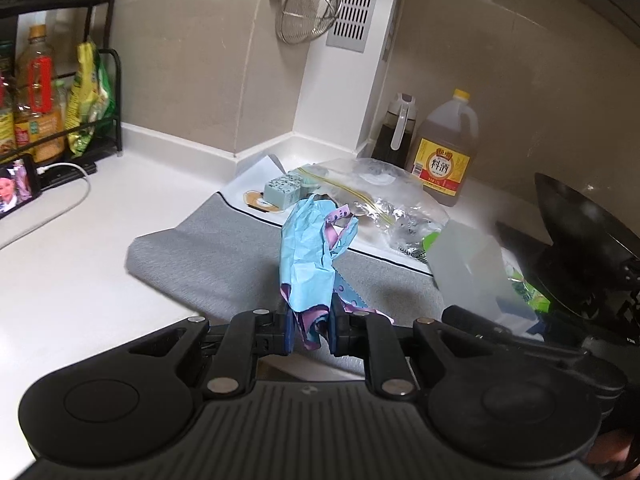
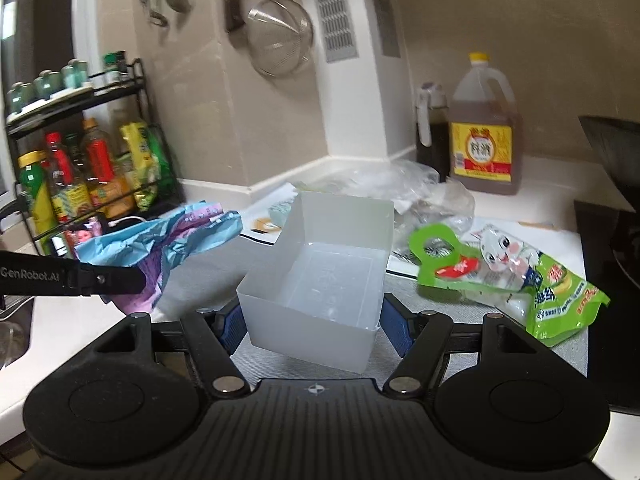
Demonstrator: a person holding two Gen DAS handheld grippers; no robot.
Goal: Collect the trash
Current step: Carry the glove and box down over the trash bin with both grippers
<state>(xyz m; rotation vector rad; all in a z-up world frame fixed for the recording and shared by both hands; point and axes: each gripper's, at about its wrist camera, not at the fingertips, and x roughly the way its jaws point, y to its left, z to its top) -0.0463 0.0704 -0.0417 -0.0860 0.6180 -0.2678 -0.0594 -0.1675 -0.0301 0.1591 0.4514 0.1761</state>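
A crumpled blue and purple wrapper [image 1: 308, 252] stands up out of my left gripper [image 1: 311, 326], whose blue pads are shut on its lower end above the grey mat [image 1: 208, 256]. In the right wrist view the same wrapper [image 2: 160, 244] hangs from the left gripper's black finger [image 2: 100, 278] at the left. My right gripper [image 2: 312, 326] is shut on a translucent white plastic box [image 2: 320, 264], pads against its two side walls; the box is upright, with nothing in it. A green snack bag [image 2: 516, 280] lies on the mat to the right. A clear zip bag [image 1: 380, 196] lies behind.
A cooking wine jug [image 2: 482, 136] and a dark sauce bottle [image 2: 430, 132] stand at the back wall. A black rack of bottles [image 2: 80, 176] stands at the left, a phone [image 1: 16, 190] with a white cable beside it. A dark wok [image 1: 580, 240] is at the right. A strainer [image 2: 280, 40] hangs above.
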